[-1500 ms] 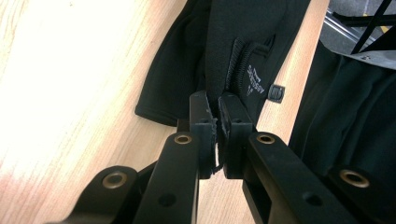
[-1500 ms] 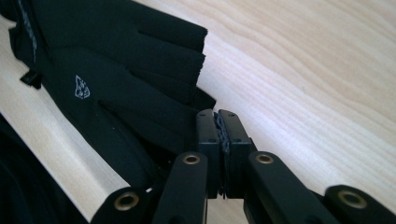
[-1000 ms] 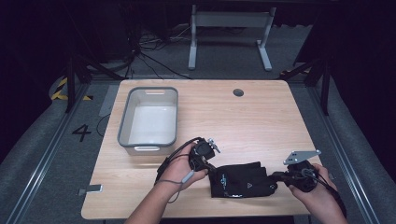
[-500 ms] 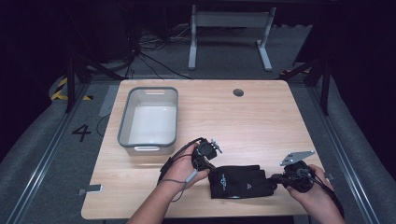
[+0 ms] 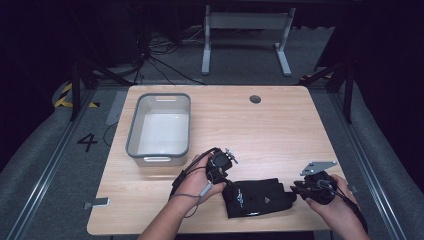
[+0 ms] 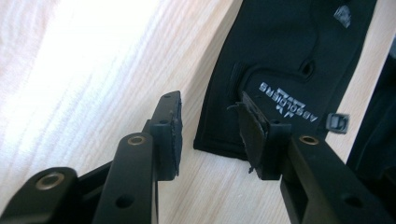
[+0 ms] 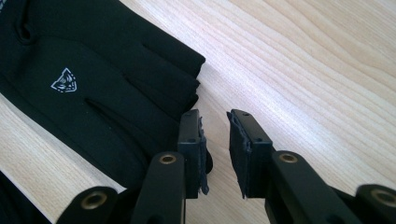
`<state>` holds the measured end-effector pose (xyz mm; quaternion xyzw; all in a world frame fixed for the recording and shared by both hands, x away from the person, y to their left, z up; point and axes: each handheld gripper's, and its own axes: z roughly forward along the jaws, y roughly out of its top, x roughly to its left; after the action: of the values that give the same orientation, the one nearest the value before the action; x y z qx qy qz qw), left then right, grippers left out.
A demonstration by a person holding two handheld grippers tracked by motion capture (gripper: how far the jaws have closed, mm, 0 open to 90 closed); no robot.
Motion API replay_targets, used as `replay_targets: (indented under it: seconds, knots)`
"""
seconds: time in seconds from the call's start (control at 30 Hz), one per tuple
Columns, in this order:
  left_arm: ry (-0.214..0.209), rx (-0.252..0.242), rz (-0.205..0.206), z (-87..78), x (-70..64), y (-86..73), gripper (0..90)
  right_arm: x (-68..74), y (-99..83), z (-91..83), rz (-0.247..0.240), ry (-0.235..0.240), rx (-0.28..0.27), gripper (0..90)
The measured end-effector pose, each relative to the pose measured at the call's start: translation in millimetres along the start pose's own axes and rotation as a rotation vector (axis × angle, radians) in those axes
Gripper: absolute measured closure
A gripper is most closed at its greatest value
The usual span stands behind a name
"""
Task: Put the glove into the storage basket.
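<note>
Between both grippers, glove (image 5: 259, 197) lies crosswise, fingertips right.

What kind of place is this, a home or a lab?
Probably a lab or recording studio: a bare wooden table ringed by floor rails, loose cables and a painted number four.

A fixed high camera looks forward and down over the pale wooden table (image 5: 280, 130). Two gripper-mounted cameras peer along their own jaws from very close range. All three views share the flat black fabric glove (image 5: 257, 197) (image 6: 289, 56) (image 7: 93, 88) at the table's near edge.
</note>
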<state>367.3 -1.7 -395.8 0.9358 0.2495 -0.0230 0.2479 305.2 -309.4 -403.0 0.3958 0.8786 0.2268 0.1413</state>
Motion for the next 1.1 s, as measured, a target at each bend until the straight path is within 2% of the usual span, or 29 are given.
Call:
replay_targets:
  seconds: [0.03, 0.17, 0.3, 0.57, 0.7, 0.93, 1.1]
  knots:
    - [0.008, -0.024, -0.004, -3.0, -1.1, 0.1, 58.7, -0.2, 0.2, -0.3, 0.001, 0.001, -0.003, 74.3]
    - [0.001, -0.062, -0.006, -9.6, -6.1, 0.7, 58.5, -4.4, 1.1, -1.7, 0.004, 0.0, -0.025, 73.2]
    - [-0.025, -0.096, -0.02, -14.2, -12.1, 1.4, 58.4, -11.7, 0.6, -1.4, 0.024, 0.018, -0.042, 72.1]
    - [-0.028, -0.095, -0.031, -17.7, -18.4, 2.3, 58.3, -25.6, -4.3, 0.4, 0.059, 0.035, -0.064, 70.9]
    - [-0.031, -0.088, -0.009, -17.5, -21.3, 4.5, 57.7, -28.3, -5.4, 0.1, 0.062, 0.045, -0.073, 70.5]
    - [-0.038, -0.091, 0.006, -16.6, -25.8, 8.4, 57.4, -31.5, -6.4, 0.5, 0.064, 0.063, -0.089, 67.3]
    - [-0.048, -0.084, 0.041, -13.2, -32.3, 13.8, 57.1, -35.6, -7.6, 0.0, 0.07, 0.075, -0.103, 65.2]
